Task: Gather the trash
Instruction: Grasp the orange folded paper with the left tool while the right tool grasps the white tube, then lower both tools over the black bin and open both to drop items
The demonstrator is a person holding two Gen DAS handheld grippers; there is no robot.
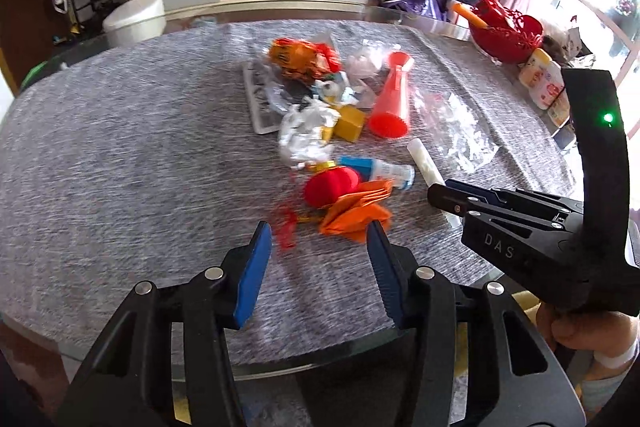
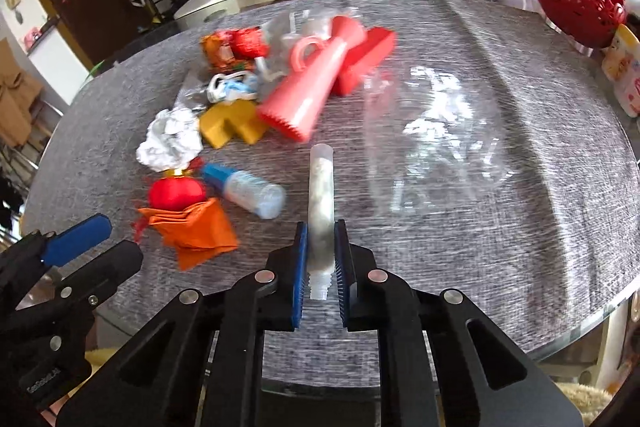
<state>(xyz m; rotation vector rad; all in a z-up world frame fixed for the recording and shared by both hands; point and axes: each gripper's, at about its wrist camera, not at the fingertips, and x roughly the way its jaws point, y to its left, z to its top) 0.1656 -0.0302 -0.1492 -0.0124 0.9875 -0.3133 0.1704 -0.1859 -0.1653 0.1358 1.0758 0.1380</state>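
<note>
The tabletop (image 2: pixel 500 247) carries a trash pile around the red cone (image 2: pixel 316 95). Just below the cone, the right gripper (image 2: pixel 320 259) is clamped on the clear tube (image 2: pixel 320 187): pickup step, lift next. Left of the tube, the left gripper (image 1: pixel 320 251) stands apart beside the orange paper (image 1: pixel 352 211), which it must close on.

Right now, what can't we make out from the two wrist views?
- Left tongs: the orange paper looks blurred in the left wrist view; contact with the blue pads is unclear.
- Translucent tube: its contents look cloudy in the right wrist view; the pads cover its lower sides.
- Small bottle: label too blurred to read.
- Pile under the red cone: items overlap and hide each other.
- No trash bin in either view.
</note>
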